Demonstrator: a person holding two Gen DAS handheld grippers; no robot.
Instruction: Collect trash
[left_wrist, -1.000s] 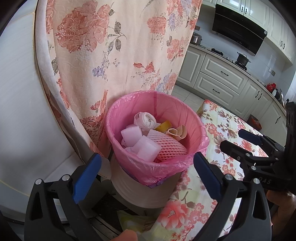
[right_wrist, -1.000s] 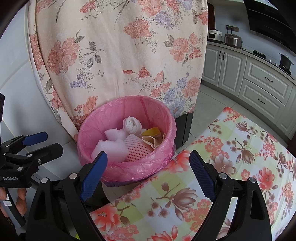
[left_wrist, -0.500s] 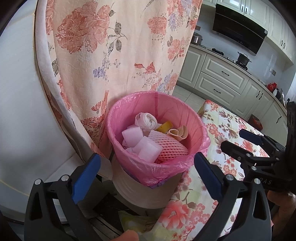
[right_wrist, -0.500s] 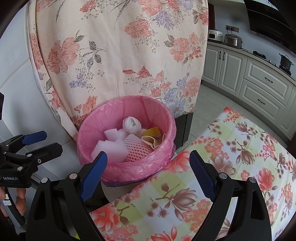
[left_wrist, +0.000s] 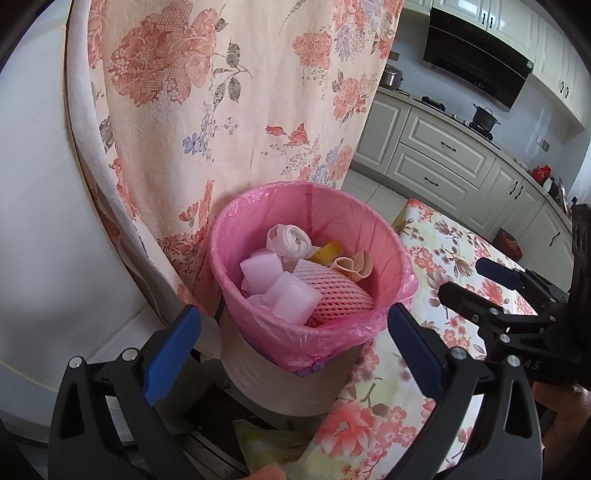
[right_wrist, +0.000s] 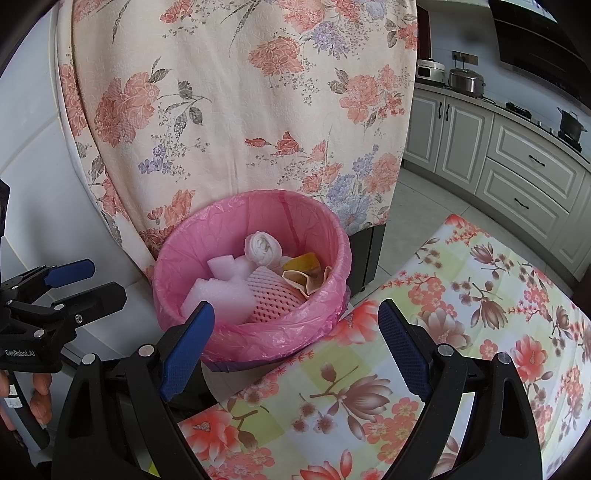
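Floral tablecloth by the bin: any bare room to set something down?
Yes. The floral tablecloth shows nothing on it from the bin's right side out toward the cabinets. The pink-lined bin is crowded: foam blocks, mesh sleeve, wadded bag. Both grippers, left and right, are open and empty.

change: none that can be made out | left gripper (left_wrist: 294, 325): no shift, jaws no wider or narrower | right gripper (right_wrist: 295, 317): likewise | bin (left_wrist: 402, 260): no piece added, none moved | only drift: left gripper's blue tip sits a hair higher in the right wrist view
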